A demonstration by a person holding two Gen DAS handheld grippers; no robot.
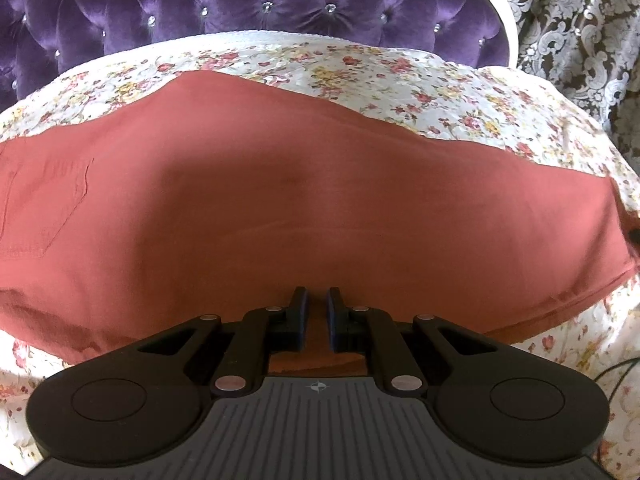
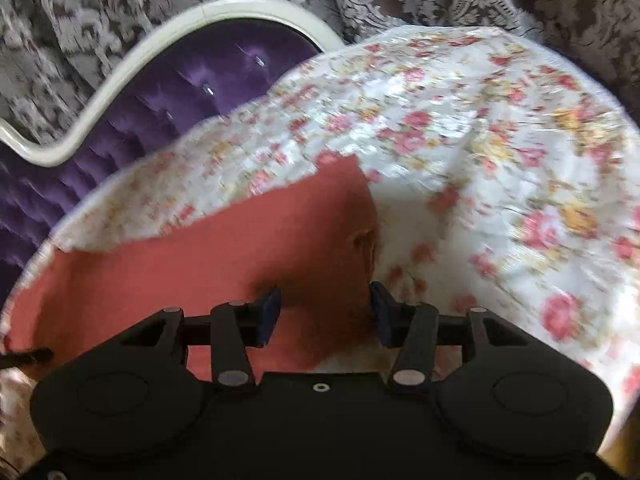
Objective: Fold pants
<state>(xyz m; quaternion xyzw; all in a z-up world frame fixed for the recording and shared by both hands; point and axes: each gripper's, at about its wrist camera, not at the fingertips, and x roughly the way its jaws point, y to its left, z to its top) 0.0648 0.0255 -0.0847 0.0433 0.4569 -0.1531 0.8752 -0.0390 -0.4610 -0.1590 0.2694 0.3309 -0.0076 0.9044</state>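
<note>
Rust-red pants (image 1: 280, 208) lie flat across the flowered bedspread (image 1: 440, 92), a back pocket at the left and the leg end at the right. My left gripper (image 1: 317, 318) hovers over the near edge of the pants at mid-length, its jaws nearly closed with a narrow gap and nothing between them. In the blurred right wrist view the leg end of the pants (image 2: 224, 248) lies on the bedspread (image 2: 480, 152). My right gripper (image 2: 325, 314) is open, straddling the corner of the leg end, gripping nothing.
A purple tufted headboard (image 1: 240, 8) with a white frame stands behind the bed; it also shows in the right wrist view (image 2: 160, 96). Patterned curtains (image 1: 580, 32) hang at the right. A dark cable (image 1: 616, 376) lies at the near right.
</note>
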